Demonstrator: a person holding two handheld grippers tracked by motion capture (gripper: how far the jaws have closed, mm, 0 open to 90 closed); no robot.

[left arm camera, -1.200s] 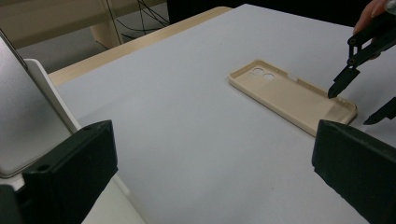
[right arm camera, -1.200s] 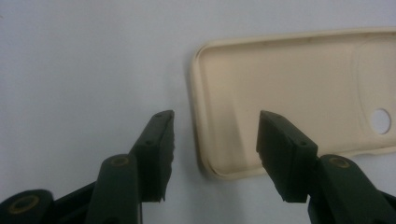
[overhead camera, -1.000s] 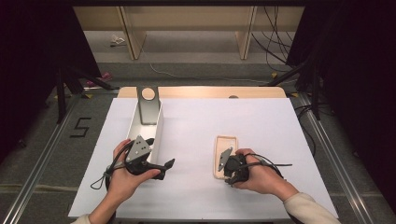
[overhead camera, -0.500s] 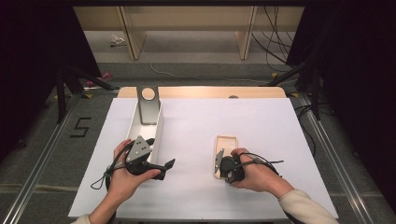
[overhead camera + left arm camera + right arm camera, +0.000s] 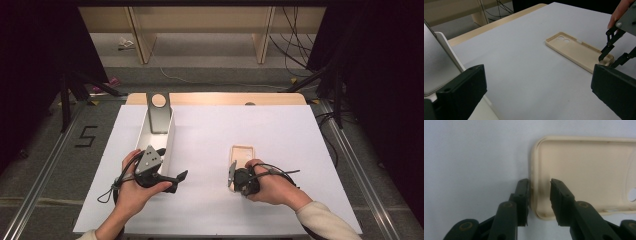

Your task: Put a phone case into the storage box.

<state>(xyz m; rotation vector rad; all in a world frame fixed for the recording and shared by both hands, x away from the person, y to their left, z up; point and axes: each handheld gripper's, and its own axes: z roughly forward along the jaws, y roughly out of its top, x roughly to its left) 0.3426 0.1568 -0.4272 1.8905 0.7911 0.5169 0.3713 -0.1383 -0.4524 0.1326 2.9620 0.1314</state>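
Since a second ago the right gripper (image 5: 231, 175) has slid a little toward six o'clock along the white table (image 5: 280, 130), and its jaws have just been closing over the near end wall of the cream phone case (image 5: 242, 153); the left gripper (image 5: 172, 178) has kept where it was.

From the high view, the phone case lies open side up right of the table's middle, its long axis running twelve to six o'clock. The right gripper sits at its six o'clock end, held in the person's right hand (image 5: 270, 186). At nine o'clock from it, well apart, the left gripper rests just beside a long white tray (image 5: 169, 145) that has a grey stand (image 5: 159, 112) at its far end.

In the left gripper view, its two black jaws stand wide apart with nothing between them. The phone case (image 5: 576, 51) lies at two o'clock, with the right gripper (image 5: 610, 56) at its end.

In the right gripper view, the phone case (image 5: 586, 170) fills the two o'clock side. One jaw is against the outside of the end wall, the other inside the shell with a narrow gap left, so the right gripper (image 5: 540, 188) straddles the wall without clamping it.
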